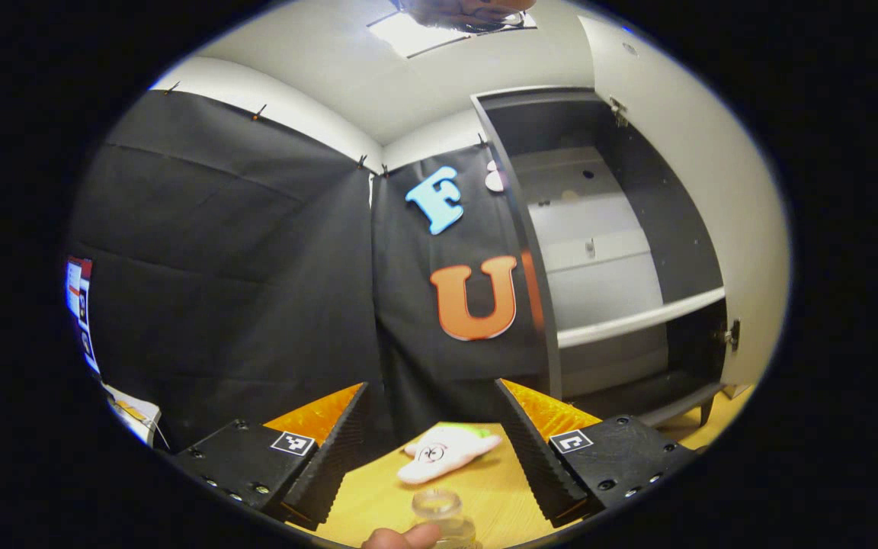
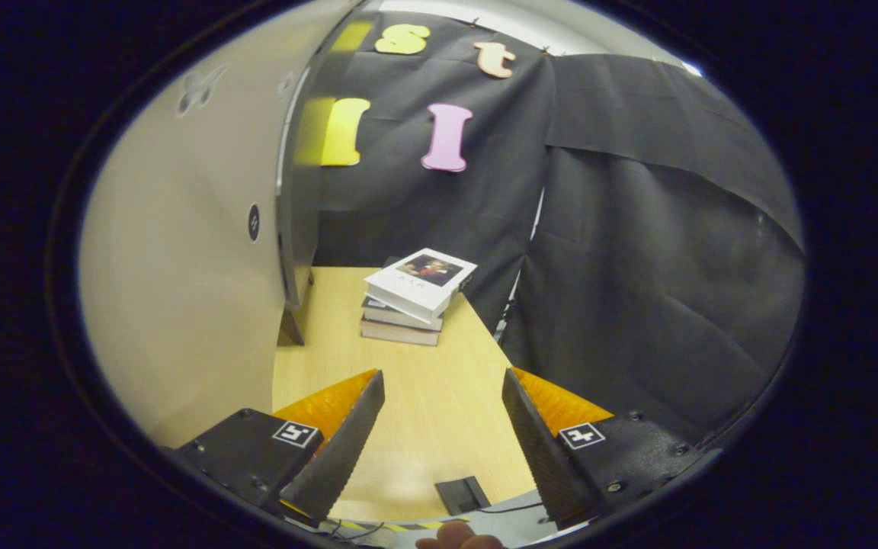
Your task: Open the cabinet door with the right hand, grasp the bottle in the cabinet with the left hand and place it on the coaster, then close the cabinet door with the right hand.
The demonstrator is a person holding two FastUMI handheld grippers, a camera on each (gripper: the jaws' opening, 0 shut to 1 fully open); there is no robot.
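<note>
With the cabinet (image 1: 622, 252) standing open and the clear bottle (image 1: 443, 515) on the counter (image 1: 485, 480) below the left gripper (image 1: 431, 450), both jaws apart and empty, the right gripper (image 2: 443, 442) should press the cabinet door (image 2: 180, 290) shut squarely.

The cabinet (image 1: 622, 252) stands open with bare room above and below its shelf (image 1: 641, 316), its door (image 2: 180, 252) swung out beside the tabletop (image 2: 424, 381), where a stack of books (image 2: 416, 297) blocks the far end.
</note>
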